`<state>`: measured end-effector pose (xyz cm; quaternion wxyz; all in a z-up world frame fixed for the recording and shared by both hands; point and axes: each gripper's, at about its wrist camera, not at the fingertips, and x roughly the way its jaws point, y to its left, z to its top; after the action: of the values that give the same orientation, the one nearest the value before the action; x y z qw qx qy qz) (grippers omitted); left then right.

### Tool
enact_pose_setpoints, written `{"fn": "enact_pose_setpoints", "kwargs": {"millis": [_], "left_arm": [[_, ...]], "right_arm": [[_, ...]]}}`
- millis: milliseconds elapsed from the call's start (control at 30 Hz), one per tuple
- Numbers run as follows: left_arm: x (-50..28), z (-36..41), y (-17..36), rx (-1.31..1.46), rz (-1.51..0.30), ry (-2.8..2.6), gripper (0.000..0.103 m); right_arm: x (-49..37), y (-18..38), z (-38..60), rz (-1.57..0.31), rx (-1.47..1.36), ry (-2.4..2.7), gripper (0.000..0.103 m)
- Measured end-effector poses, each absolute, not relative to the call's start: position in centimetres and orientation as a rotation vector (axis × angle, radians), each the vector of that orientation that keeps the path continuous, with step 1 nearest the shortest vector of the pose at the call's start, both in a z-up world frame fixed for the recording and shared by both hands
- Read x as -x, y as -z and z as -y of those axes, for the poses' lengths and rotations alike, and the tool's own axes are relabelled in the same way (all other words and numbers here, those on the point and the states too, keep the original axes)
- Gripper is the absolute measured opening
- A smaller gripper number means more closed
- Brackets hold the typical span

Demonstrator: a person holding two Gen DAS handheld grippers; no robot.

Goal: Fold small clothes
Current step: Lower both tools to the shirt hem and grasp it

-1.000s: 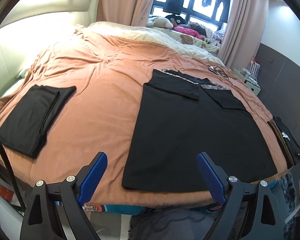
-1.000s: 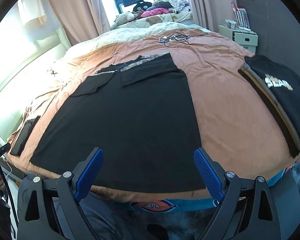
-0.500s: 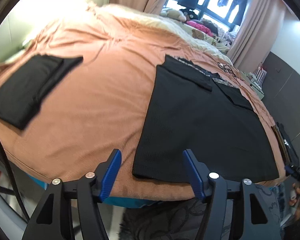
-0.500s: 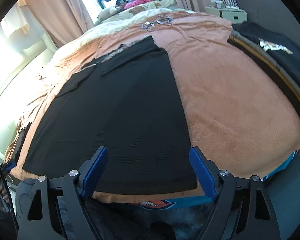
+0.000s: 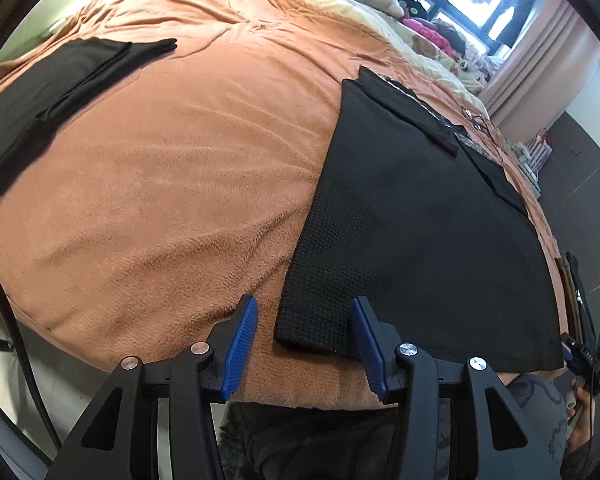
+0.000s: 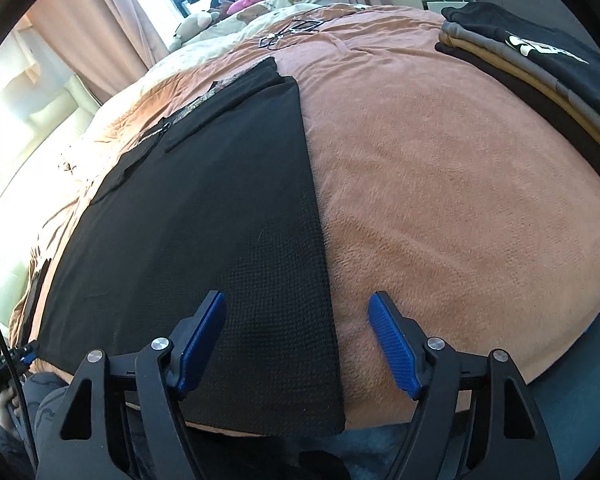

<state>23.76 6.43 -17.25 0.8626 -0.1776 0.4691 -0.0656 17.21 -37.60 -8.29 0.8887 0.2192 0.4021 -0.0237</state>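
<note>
A black waffle-knit shirt [image 5: 420, 220] lies flat on the orange blanket [image 5: 180, 160], its sleeves folded in at the far end. My left gripper [image 5: 305, 320] hovers low over the shirt's near left corner. That corner lies between the closing jaws, and the blue pads are not pressing on it. In the right wrist view the same shirt [image 6: 204, 220] fills the left half. My right gripper [image 6: 296, 312] straddles the near right edge, with cloth under the left pad and bare blanket [image 6: 440, 180] under the right. Its jaws are closing too, with no grip.
A folded black garment [image 5: 60, 92] lies at the far left of the bed. A stack of folded clothes [image 6: 540, 64] sits at the right edge. A tangle of cord [image 6: 292, 32] and plush toys [image 6: 196, 24] lie at the far end. The bed's near edge drops off just below both grippers.
Both grippers have sunk toward the shirt's near hem and their jaws have narrowed. The shirt's two near corners now sit between the fingers. The shirt has not moved.
</note>
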Motion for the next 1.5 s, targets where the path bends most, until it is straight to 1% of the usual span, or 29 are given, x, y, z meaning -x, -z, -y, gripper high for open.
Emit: {"fn": "enact_pose_setpoints", "kwargs": {"millis": [100, 333, 467, 633, 700, 767, 867, 933, 1100, 1333, 1500], "left_arm": [[-23.7, -6.7, 17.4, 0.424, -0.986, 0.135, 0.051], [-22.5, -8.3, 17.9, 0.638, -0.977, 0.188, 0.05], [-22.4, -8.5, 18.0, 0.703, -0.982, 0.211, 0.05], [-22.9, -8.2, 17.8, 0.715, -0.986, 0.221, 0.05], [-23.3, -8.0, 17.8, 0.725, -0.984, 0.224, 0.05], [-23.7, -7.9, 17.8, 0.734, -0.983, 0.219, 0.05], [-24.1, -7.8, 17.8, 0.737, -0.985, 0.209, 0.047], [-24.2, -7.8, 17.8, 0.741, -0.988, 0.202, 0.041], [-24.2, -8.2, 18.2, 0.763, -0.993, 0.19, 0.032], [-24.0, -8.4, 18.1, 0.78, -0.993, 0.205, 0.032], [-24.0, -7.5, 18.0, 0.777, -0.995, 0.221, 0.032]], "right_arm": [[-16.5, 8.8, 37.4, -0.824, -0.481, 0.046, 0.073], [-14.7, 9.5, 37.8, -0.79, -0.606, -0.036, 0.072], [-14.0, 9.9, 38.3, -0.768, -0.695, -0.087, 0.069], [-13.8, 10.8, 39.5, -0.736, -0.804, -0.125, 0.064], [-13.8, 11.2, 40.1, -0.722, -0.848, -0.137, 0.058], [-13.9, 11.7, 40.4, -0.724, -0.869, -0.129, 0.055], [-13.6, 12.1, 41.2, -0.717, -0.884, -0.119, 0.054], [-13.2, 12.3, 41.2, -0.71, -0.893, -0.12, 0.054], [-12.1, 13.1, 41.3, -0.71, -0.937, -0.168, 0.054], [-11.5, 14.6, 40.5, -0.706, -1.013, -0.258, 0.054], [-12.7, 14.3, 41.3, -0.682, -0.99, -0.192, 0.054]]}}
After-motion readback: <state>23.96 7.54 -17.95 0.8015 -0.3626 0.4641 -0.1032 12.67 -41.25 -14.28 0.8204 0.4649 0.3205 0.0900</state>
